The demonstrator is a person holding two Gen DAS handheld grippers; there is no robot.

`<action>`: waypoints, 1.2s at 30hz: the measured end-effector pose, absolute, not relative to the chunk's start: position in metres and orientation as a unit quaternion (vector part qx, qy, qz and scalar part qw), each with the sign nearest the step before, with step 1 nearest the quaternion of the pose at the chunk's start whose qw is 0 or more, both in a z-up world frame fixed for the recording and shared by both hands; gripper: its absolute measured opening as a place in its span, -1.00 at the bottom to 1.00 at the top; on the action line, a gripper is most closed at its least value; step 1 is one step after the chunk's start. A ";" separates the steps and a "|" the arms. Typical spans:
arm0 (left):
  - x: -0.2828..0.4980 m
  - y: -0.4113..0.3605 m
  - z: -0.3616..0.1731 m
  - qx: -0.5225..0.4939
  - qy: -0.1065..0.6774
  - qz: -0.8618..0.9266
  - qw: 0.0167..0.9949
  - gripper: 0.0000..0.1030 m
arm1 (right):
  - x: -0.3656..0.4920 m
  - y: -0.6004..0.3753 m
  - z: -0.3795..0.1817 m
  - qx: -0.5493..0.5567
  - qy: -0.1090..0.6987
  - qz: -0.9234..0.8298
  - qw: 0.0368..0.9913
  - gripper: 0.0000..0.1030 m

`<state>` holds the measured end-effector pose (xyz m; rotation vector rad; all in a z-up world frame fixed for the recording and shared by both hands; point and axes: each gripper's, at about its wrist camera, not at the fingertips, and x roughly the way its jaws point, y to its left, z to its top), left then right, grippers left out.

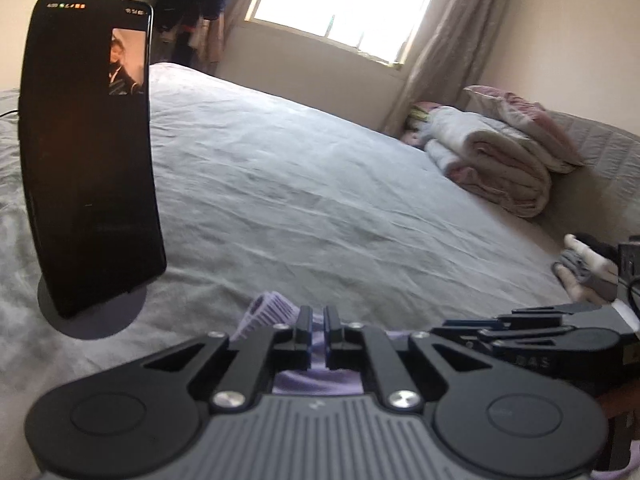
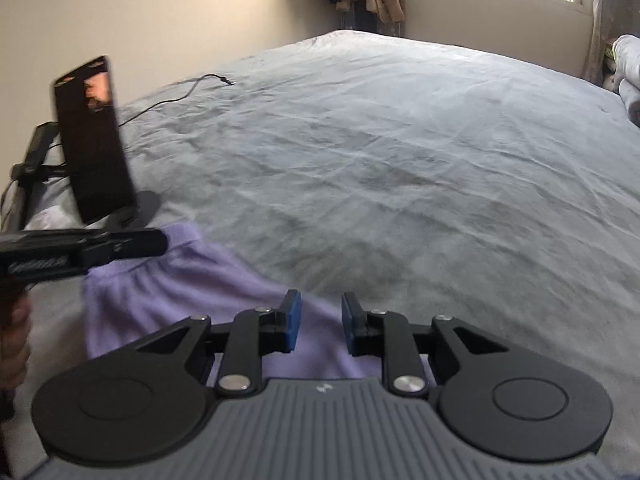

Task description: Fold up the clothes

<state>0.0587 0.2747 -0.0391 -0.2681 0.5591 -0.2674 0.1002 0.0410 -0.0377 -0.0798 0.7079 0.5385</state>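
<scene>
Left gripper (image 1: pixel 319 334): jaws nearly together, lavender garment (image 2: pixel 168 292) visible between and below the pads, so it reads as pinched on a ribbed edge of the cloth; right gripper (image 2: pixel 320 324): blue pads (image 2: pixel 292 322) parted with the same lavender fabric lying under the gap, no pad pressing on it, so nothing is held on this side. Garment lies at the near edge of the grey bedsheet (image 2: pixel 380 152), partly bunched, its ribbed band toward the phone (image 1: pixel 86 152) standing on a round stand (image 1: pixel 94 320) just beside it. Judged step: securing a second corner before spreading or folding. To do it well, the right pads should take a single layer at the hem, well apart from the left pinch; both grips then draw apart to flatten the cloth toward the open middle of the bed; keep clear of the phone stand and the cable (image 2: pixel 176 98). Folded bedding (image 1: pixel 500 160) sits far right, well apart.
</scene>
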 end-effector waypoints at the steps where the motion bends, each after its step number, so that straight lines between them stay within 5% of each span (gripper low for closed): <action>1: 0.054 0.276 -0.039 -0.129 0.271 -0.138 0.944 -0.90 | 0.089 0.040 -0.036 -0.041 0.341 0.264 0.901 -0.53; 16: 0.019 0.300 -0.060 -0.109 0.282 -0.104 0.947 -0.95 | -0.026 0.012 -0.052 -0.047 0.325 0.229 0.916 -0.50; 27: 0.002 0.247 -0.067 -0.020 0.301 -0.158 0.940 -0.86 | -0.054 0.007 -0.060 -0.060 0.332 0.201 0.920 -0.50; 36: 0.002 0.260 -0.052 -0.140 0.384 -0.146 0.901 -0.69 | -0.087 -0.026 -0.047 -0.056 0.321 0.186 0.927 -0.40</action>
